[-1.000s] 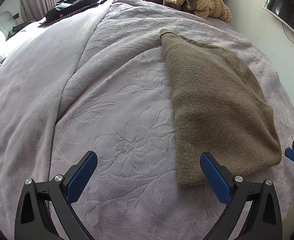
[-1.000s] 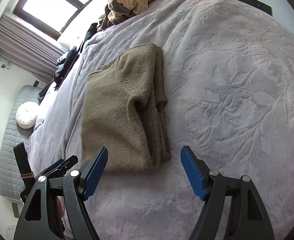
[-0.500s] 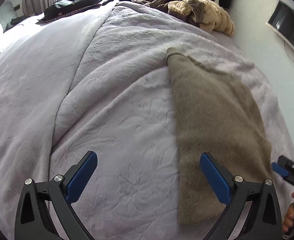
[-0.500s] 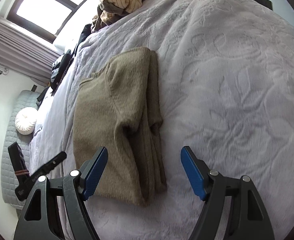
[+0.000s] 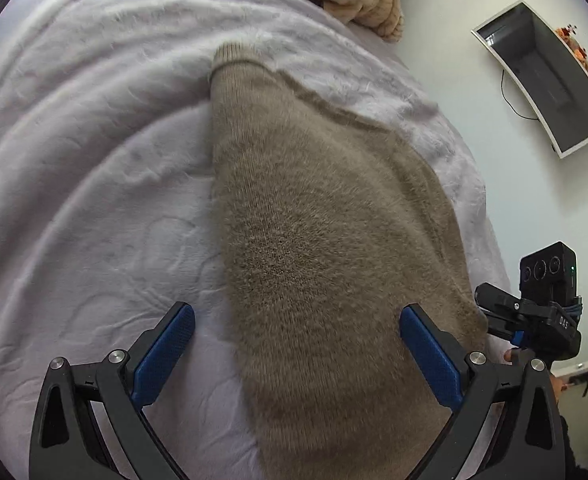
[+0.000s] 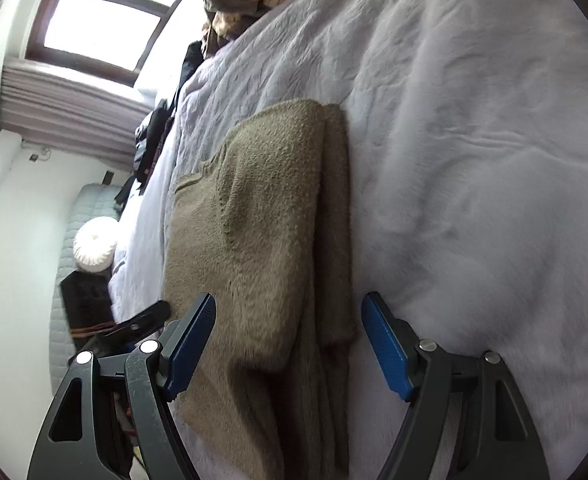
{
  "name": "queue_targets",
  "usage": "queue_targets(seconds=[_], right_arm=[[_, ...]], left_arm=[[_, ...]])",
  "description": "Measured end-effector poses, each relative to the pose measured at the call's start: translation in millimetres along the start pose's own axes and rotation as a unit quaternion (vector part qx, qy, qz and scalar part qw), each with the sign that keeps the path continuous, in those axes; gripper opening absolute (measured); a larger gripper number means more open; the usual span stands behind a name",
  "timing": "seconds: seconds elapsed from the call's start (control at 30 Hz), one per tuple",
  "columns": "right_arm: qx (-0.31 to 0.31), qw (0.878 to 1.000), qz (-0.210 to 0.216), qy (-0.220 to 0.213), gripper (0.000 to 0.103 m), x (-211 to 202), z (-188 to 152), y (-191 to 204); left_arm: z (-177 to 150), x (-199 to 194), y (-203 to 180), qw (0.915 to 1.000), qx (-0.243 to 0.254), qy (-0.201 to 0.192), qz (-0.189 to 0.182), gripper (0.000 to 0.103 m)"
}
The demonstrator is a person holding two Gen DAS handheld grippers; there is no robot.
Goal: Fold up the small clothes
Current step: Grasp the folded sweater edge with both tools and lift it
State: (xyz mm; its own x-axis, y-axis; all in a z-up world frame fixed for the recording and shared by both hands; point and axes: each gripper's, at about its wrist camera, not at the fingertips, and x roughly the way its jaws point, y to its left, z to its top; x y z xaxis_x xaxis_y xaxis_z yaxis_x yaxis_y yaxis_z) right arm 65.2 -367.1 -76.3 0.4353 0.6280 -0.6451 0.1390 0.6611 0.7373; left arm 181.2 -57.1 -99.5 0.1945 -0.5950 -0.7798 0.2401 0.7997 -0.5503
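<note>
Both grippers low over folded sweater at near edge of bed, jaws spread, nothing gripped.

Left gripper [image 5: 297,344] points along the bed, tilted down; its blue pads [image 5: 161,354] stand wide apart, straddling the near left part of the olive-brown sweater [image 5: 326,248]. Right gripper [image 6: 289,340] comes in from the sweater's other side, also spread wide, pads flanking the folded sleeve layers [image 6: 332,240] at the near hem. Contact between pads and fabric: cannot tell. Sweater lies flat on the lavender embossed blanket [image 6: 474,140], folded lengthwise, collar toward the far end. Pile of striped beige clothes [image 5: 358,4] at the bed's far edge.
</note>
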Motion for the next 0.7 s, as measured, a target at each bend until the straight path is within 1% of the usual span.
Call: queue_targets(seconds=[0.07,0.17,0.23,0.27,0.3,0.33,0.37,0.4,0.43,0.5,0.57,0.6,0.7], right_arm=[[-0.005,1.0,0.006,0.013,0.079,10,7,1],[-0.006,0.999,0.02,0.027,0.081,28,15,1],[0.002,0.999,0.026,0.025,0.081,35,18,2],[0.007,0.999,0.03,0.019,0.08,35,17,2],[0.012,0.999,0.034,0.015,0.07,34,14,3],[0.018,0.999,0.032,0.017,0.045,34,11,2],[0.027,0.999,0.036,0.019,0.037,33,9,0],[0.04,0.998,0.054,0.015,0.036,30,6,-1],[0.044,0.997,0.063,0.011,0.034,27,4,0],[0.05,0.995,0.088,0.003,0.034,20,0,8],[0.057,0.992,0.117,0.001,0.034,15,-5,20],[0.053,0.991,0.122,0.003,0.034,13,-8,28],[0.032,0.992,0.122,0.01,0.034,6,-17,55]], left_arm=[[2,8,0,0.9998,-0.006,0.002,-0.017,0.103],[6,15,-8,0.9993,-0.002,0.005,-0.037,0.103],[6,18,-15,0.9992,0.004,0.008,-0.038,0.102],[5,18,-17,0.9995,0.008,0.004,-0.032,0.1],[4,17,-19,0.9997,0.01,0.0,-0.02,0.088],[4,15,-20,0.9998,0.013,-0.002,-0.011,0.077],[4,13,-20,0.9998,0.014,-0.004,-0.012,0.071],[3,8,-18,0.9997,0.011,-0.008,-0.022,0.06],[3,2,-16,0.9995,0.008,-0.01,-0.028,0.053],[2,-11,-18,0.999,0.005,-0.019,-0.04,0.048],[-2,-25,-23,0.9987,0.008,-0.024,-0.043,0.048],[-4,-31,-23,0.9987,0.01,-0.025,-0.043,0.048],[-15,-61,-31,0.9987,0.022,-0.032,-0.034,0.048]])
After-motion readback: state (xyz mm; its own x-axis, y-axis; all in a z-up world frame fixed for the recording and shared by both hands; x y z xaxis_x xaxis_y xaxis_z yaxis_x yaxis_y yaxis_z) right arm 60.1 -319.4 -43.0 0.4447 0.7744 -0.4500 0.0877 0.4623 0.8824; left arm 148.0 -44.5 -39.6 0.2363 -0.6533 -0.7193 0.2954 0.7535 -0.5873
